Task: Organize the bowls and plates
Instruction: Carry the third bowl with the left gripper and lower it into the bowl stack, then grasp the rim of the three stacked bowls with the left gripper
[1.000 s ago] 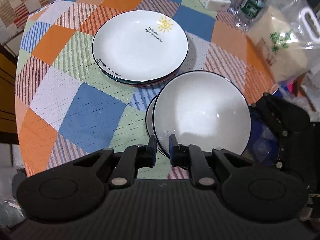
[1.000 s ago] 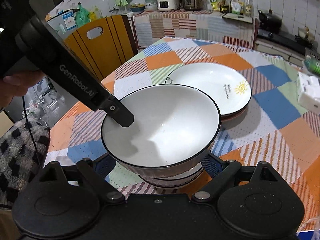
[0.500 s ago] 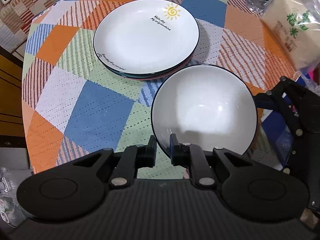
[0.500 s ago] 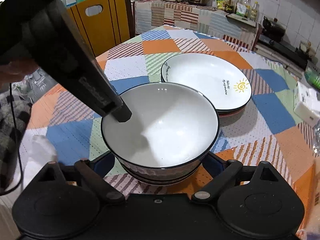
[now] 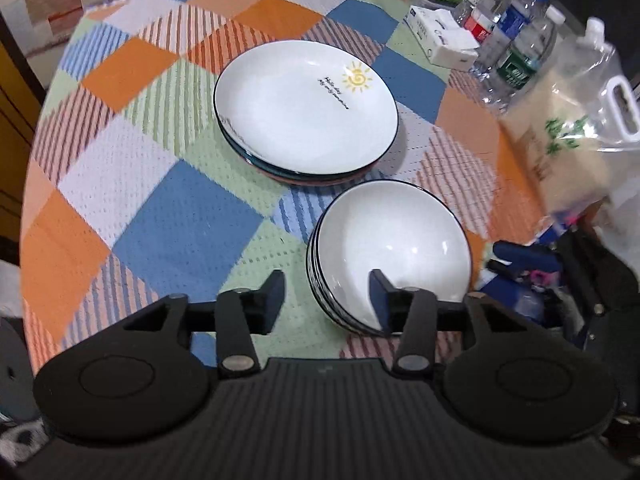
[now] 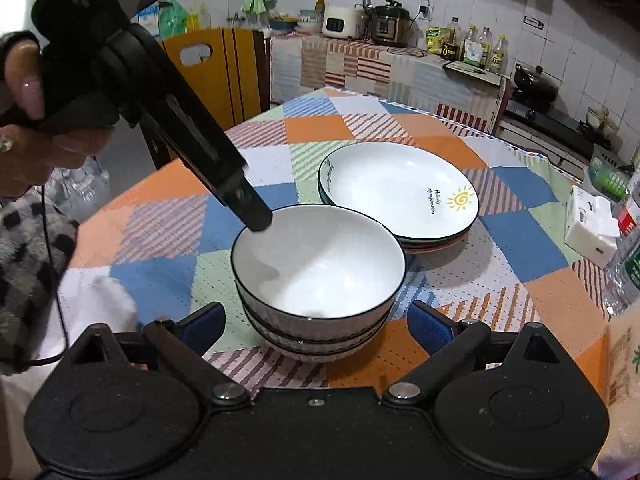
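Our left gripper (image 5: 326,294) hangs over the near edge of the stack of bowls (image 5: 390,254), and its jaws are opening: the rim of the top bowl stands in the gap, one finger outside the stack at nine o'clock, the other over the white inside, and neither pad presses on it. From the right wrist view we see that same gripper (image 6: 256,220) slanting down from ten o'clock, its tip at the top bowl's rim, with a hand (image 6: 36,120) on its handle.

Our right gripper (image 6: 316,330) has its jaws spread wide and still widening, one blue pad on either side of the bowl stack (image 6: 320,264), both clear of it. The bowls sit nested on the table (image 6: 520,292) under a patchwork cloth.

Just beyond the bowls, at about one o'clock in the right wrist view, lies the stack of plates (image 6: 396,190), the top one white with a yellow sun and a line of script. In the left wrist view the plates (image 5: 306,110) lie at eleven o'clock from the bowls, close beside them but apart.

Farther right we see a tissue pack (image 5: 442,38), several water bottles (image 5: 520,56) and a clear bag of rice (image 5: 576,136).
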The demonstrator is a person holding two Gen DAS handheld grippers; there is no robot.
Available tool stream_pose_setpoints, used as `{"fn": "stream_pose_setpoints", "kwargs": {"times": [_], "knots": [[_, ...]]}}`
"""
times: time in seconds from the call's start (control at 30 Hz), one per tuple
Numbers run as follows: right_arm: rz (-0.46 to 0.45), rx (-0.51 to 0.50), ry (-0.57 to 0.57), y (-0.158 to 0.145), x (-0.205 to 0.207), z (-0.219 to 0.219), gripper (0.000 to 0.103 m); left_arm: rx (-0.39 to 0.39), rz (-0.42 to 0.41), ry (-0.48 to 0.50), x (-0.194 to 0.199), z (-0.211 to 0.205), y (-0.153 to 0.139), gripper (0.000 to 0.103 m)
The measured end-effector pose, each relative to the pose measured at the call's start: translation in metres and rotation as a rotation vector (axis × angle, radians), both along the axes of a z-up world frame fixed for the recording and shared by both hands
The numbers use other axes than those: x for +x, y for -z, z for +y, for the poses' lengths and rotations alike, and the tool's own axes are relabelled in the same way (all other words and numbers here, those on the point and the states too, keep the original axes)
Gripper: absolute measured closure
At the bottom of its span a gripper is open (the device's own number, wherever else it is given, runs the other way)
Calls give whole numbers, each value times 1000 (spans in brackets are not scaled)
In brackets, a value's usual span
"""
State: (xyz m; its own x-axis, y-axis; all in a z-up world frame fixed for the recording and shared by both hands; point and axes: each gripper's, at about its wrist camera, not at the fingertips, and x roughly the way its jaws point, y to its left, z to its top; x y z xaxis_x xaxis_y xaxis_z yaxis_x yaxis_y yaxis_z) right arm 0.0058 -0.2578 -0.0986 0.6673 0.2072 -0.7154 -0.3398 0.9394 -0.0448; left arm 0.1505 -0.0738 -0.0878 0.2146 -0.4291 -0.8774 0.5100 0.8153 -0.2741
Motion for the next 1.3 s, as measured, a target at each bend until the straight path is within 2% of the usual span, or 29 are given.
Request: {"fn": "stream_pose_setpoints", "kwargs": {"times": [0.07,0.2,0.33,0.43,0.57,0.67,0.8,0.9,1.07,1.3], "knots": [[6,47,-6,-1,-5,-6,3,-38,34,-5,3,9,5,48],[10,150,-25,8,-12,-11,3,-94,50,-27,4,22,20,47],[41,140,3,30,-8,-8,3,-122,50,-49,10,27,35,46],[51,121,26,45,-1,-7,3,-136,82,-61,16,26,47,45],[25,178,-20,59,5,-14,3,-156,101,-88,21,23,61,45],[-12,155,-11,60,11,-13,3,-190,105,-99,22,21,66,46],[-17,187,18,66,20,-17,3,-200,24,-114,17,17,71,48],[-14,180,8,71,25,-18,2,-223,72,-126,19,14,77,54],[-4,205,-21,75,29,-23,1,-206,82,-118,16,7,81,70],[41,201,-14,89,40,-18,1,-190,131,-172,16,5,86,71]]}}
